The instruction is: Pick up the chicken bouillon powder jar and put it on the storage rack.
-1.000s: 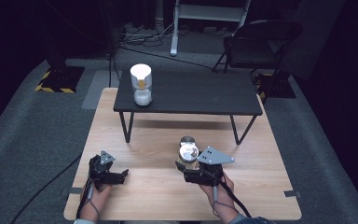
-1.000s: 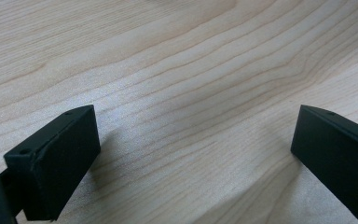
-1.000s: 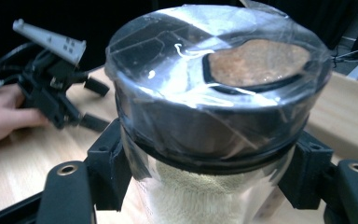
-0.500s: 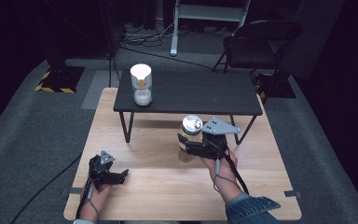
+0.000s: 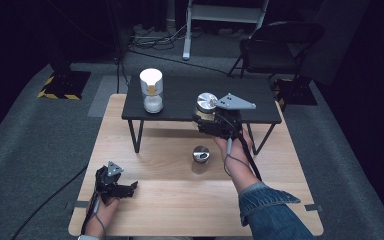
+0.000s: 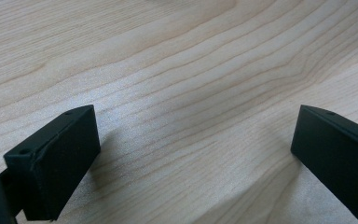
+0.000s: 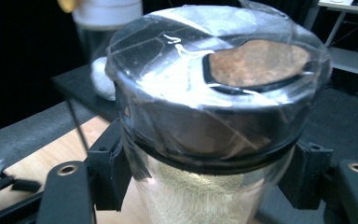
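Observation:
My right gripper (image 5: 206,117) is shut on a clear jar (image 5: 206,102) with a silver lid and holds it in the air at the front edge of the low black table (image 5: 245,95). In the right gripper view the jar (image 7: 214,93) holds pale grains, film covers its lid, and my right gripper (image 7: 209,170) has a black jaw pressed on each side. A second silver-lidded jar (image 5: 200,154) stands on the wooden table (image 5: 170,200) below. A white-lidded jar (image 5: 151,90) sits on the black table's left. My left gripper (image 5: 126,189) (image 6: 196,158) rests open on bare wood.
The black table's thin legs (image 5: 136,135) stand on the wood at its far half. Behind the tables are a dark folding chair (image 5: 275,45), a white stand (image 5: 215,15) and cables on the grey floor. The wooden table's near edge runs close to my left hand.
My right gripper has risen and moved away from the person with the jar, from low over the wood to the black table's edge. A second jar now shows below. The left gripper has stayed put.

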A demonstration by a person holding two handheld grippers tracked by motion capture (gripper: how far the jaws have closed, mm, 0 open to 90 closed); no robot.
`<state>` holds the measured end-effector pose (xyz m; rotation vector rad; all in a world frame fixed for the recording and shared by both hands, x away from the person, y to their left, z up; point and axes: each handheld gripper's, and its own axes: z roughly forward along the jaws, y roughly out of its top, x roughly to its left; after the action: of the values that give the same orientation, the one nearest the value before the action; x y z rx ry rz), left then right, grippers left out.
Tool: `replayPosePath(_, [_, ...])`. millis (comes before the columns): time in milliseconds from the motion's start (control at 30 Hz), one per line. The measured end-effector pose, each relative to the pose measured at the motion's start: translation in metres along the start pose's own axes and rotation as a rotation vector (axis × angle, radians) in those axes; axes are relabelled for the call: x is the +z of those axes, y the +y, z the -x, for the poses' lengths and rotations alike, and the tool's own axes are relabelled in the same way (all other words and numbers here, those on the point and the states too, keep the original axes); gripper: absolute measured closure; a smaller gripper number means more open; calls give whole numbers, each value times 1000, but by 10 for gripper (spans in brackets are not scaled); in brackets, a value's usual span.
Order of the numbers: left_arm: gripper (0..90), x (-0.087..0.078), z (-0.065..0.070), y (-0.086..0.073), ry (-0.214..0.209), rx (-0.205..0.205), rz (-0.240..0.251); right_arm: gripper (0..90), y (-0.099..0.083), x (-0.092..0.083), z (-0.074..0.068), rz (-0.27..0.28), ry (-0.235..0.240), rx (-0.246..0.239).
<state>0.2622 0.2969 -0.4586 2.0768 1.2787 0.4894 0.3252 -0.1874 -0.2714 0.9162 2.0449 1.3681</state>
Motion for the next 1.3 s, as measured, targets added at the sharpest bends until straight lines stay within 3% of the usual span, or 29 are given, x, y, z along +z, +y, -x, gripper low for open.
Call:
replayPosePath(267, [11,0,0,0,0,0,1,306,19,30,6,-35,-48,-8])
replayPosePath(633, [10,0,0,0,0,1,0,305,21,55,18,-61,-54,39])
replayPosePath(767, [10,0,0,0,0,2,0,301,19,55,22,-53,-41,34])
replayPosePath(933, [11,0,0,0,0,1,0,144,14,47,31,-27,10,44])
replayPosePath(1067, [10,0,0,0,0,2,-1,83,8,35,35,-17,35,35])
replayPosePath(1300, [10,0,0,1,0,2,-1,43,-11,8,40,11,36,28])
